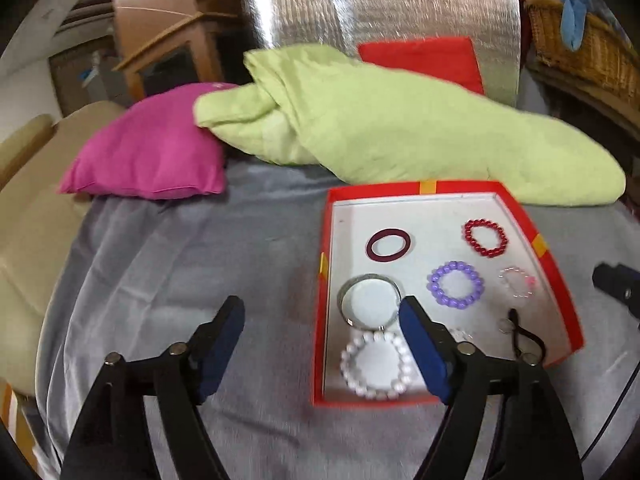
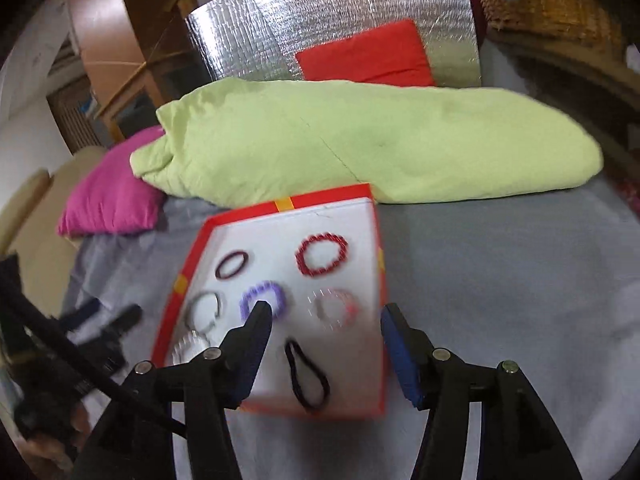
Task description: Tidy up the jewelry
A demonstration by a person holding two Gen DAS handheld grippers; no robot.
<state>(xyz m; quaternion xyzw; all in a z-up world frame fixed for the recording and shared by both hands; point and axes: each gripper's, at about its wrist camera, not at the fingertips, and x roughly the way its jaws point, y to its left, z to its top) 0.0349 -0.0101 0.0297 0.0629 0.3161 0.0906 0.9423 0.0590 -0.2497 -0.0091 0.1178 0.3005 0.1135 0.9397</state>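
A shallow red box lid (image 1: 558, 276) with a white inside lies on a grey bedsheet (image 1: 180, 264), and the jewelry is spread out in it, each piece apart from the others. At the far end sit a dark maroon bangle (image 1: 388, 244) and a red beaded bracelet (image 1: 486, 237); in the middle row a silver bangle (image 1: 370, 300), a purple beaded bracelet (image 1: 456, 285) and a clear beaded bracelet (image 1: 517, 282) with a pink spot; nearest the camera a white beaded bracelet (image 1: 376, 364) and a black cord loop (image 1: 524, 334). The left gripper (image 1: 320, 340) hangs above the sheet with its jaws spread wide and nothing between them; its right finger covers the near edge of the silver bangle and part of the tray floor, while its left finger is over bare sheet. The right gripper (image 2: 326, 338) is likewise released and empty, its jaws apart over the near half of the lid, the left fingertip overlapping the purple bracelet in the view and the right finger at the lid's right wall; this view is blurred, so fine contact cannot be told. Behind the lid a light green blanket (image 1: 400, 128) lies bunched across the bed, touching or just beside the lid's far rim. A magenta pillow (image 1: 152, 152) sits to its left, a red cushion (image 1: 420, 60) leans on a silver foil panel (image 1: 380, 4), and a wicker basket (image 1: 580, 44) stands far right.
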